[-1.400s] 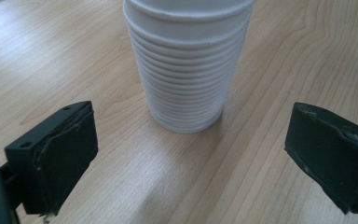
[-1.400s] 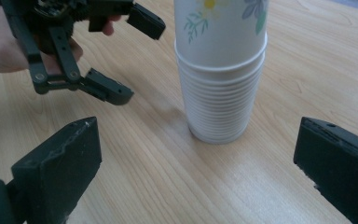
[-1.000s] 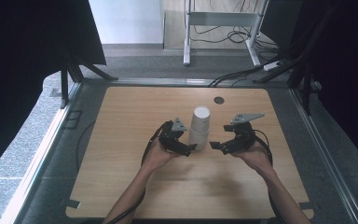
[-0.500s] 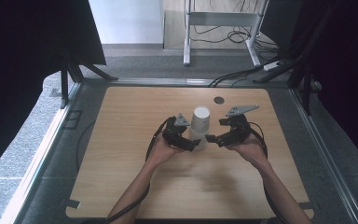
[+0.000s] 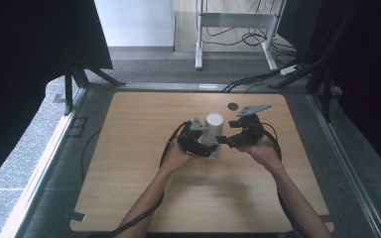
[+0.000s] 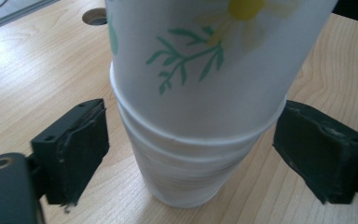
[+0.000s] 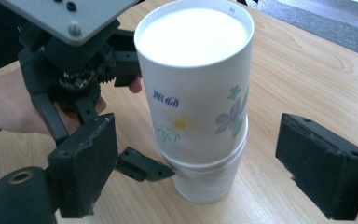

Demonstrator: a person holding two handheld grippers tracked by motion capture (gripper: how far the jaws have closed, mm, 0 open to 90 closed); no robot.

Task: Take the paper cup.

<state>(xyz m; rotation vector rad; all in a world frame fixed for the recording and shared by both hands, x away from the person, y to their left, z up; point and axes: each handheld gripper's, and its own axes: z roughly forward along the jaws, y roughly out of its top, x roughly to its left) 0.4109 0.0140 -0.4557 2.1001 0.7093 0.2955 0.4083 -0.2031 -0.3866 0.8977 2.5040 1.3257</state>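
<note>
- Wooden table (image 5: 129,173) stands on a grey carpeted floor (image 5: 144,69), with dark curtains at both sides and a white metal frame (image 5: 233,20) beyond the far edge.
- Stack of upturned paper cups (image 5: 213,134) stands bottom-up near the table's middle. The uppermost cup (image 7: 198,79) bears a flower print and sits over the lower cups (image 6: 186,172).
- Left gripper (image 5: 204,148): jaws spread, one on either side of the lower part of the stack. In the left gripper view a gap shows between each jaw and the cup wall.
- Right gripper (image 5: 224,140): jaws spread wide at the upper cup's level, neither touching it.
- Round hole (image 5: 233,106) lies in the tabletop behind the stack.
</note>
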